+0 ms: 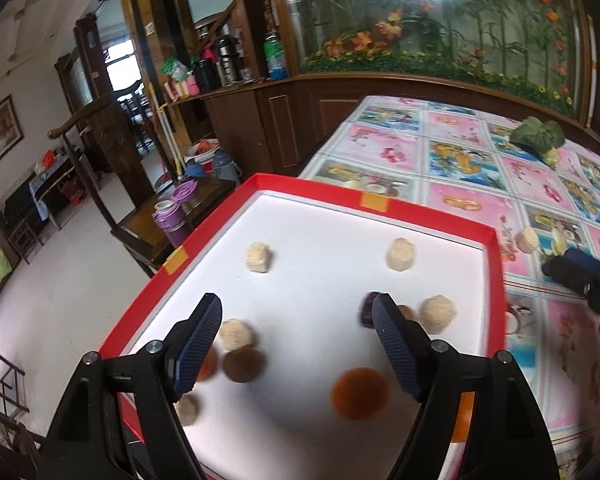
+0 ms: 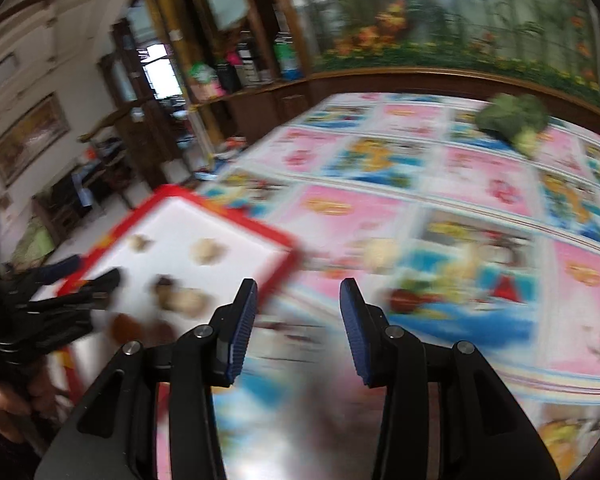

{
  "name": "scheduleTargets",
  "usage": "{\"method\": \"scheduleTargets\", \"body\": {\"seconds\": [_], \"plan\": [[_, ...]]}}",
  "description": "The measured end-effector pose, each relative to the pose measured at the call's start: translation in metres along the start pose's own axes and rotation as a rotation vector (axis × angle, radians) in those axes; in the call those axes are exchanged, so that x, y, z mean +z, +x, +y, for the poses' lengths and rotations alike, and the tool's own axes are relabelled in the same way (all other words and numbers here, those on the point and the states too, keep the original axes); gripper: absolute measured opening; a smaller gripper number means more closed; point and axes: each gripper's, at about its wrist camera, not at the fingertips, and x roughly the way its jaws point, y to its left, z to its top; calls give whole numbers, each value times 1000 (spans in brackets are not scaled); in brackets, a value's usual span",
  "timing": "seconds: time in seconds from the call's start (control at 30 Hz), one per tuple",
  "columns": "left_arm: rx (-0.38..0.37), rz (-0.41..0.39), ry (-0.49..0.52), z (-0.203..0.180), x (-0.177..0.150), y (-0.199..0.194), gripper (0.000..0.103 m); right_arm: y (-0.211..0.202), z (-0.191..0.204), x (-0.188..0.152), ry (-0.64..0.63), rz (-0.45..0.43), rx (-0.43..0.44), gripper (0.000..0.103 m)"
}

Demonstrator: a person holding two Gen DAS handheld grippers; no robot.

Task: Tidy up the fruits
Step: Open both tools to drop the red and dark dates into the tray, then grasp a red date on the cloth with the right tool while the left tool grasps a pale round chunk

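A white tray with a red rim (image 1: 431, 210) lies on the table's left end and holds several small round fruits. Among them are pale beige ones (image 1: 259, 257) (image 1: 401, 254) and brown ones (image 1: 244, 366) (image 1: 359, 393). My left gripper (image 1: 298, 304) hovers open over the tray with nothing between its fingers; a dark fruit (image 1: 365, 310) sits just beside its right finger. One beige fruit (image 1: 527, 240) (image 2: 379, 252) lies outside the tray on the tablecloth. In the blurred right wrist view, my right gripper (image 2: 298, 286) is open and empty above the cloth, right of the tray (image 2: 236, 216).
A flowered pink and blue tablecloth (image 1: 459, 160) covers the table. A green leafy vegetable (image 1: 537, 136) (image 2: 511, 116) lies at the far right. A wooden chair with purple containers (image 1: 172, 216) stands left of the table. A hand (image 2: 4, 412) holds the left gripper (image 2: 80, 280).
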Motion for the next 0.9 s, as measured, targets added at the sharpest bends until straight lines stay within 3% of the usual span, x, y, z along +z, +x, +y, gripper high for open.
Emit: {"method": "scheduleTargets", "body": {"seconds": [0.1,0.23,0.4,0.67,0.7,0.77,0.9], "plan": [[-16,-6,32,-14,0,-5,78,1,-38,-1,40,32,-67,45],[-45,-13,56,-30,2,-11,78,3,-70,-1,113,68,-75,45],[-66,-25,85,-44,6,-20,78,15,-50,2,42,82,-40,45],[-82,-41,110,-55,16,-29,78,46,-30,8,-50,148,-127,44],[-82,-43,115,-57,18,-30,78,47,-30,8,-57,157,-141,42],[-85,-50,136,-65,24,-31,78,47,-29,7,-92,163,-183,24],[-129,-51,190,-87,35,-30,78,40,-47,11,-21,183,-170,18]]}}
